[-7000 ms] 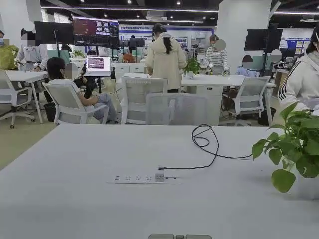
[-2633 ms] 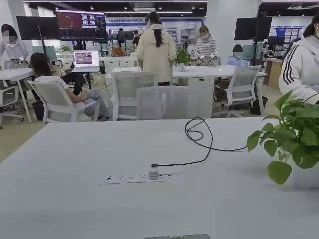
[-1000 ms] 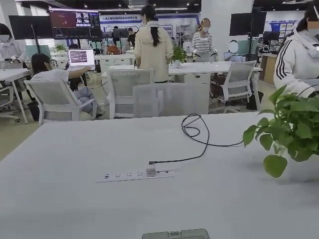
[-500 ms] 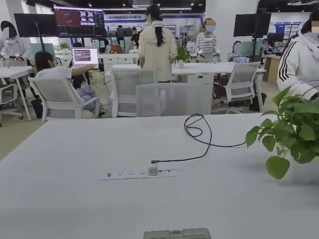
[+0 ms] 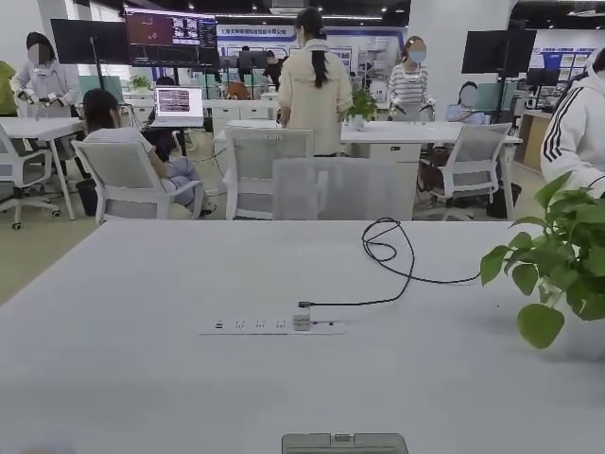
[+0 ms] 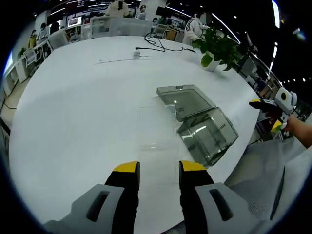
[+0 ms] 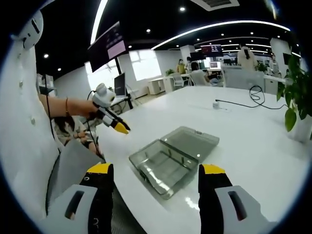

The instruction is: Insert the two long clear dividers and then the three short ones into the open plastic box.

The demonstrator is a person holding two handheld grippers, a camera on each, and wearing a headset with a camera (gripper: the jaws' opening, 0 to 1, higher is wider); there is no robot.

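The open smoky-clear plastic box (image 6: 207,134) lies near the table's front edge, its lid (image 6: 185,100) flat behind it. Clear dividers (image 6: 156,129) lie flat on the table just left of the box, faint against the white top. My left gripper (image 6: 159,168) is open with nothing between its yellow-tipped fingers, low over the table in front of the dividers. My right gripper (image 7: 156,169) is wide open and empty, off the table's edge, facing the box (image 7: 163,165) and lid (image 7: 191,141). The lid's far edge (image 5: 342,442) shows at the bottom of the head view.
A potted plant (image 5: 558,274) stands at the right of the white table (image 5: 142,378). A power strip (image 5: 274,326) with a black cable (image 5: 388,255) lies mid-table. Chairs, desks and people are beyond the far edge. The other gripper (image 6: 265,105) is held right of the box.
Only the head camera has shifted a little; nothing on the table has visibly moved.
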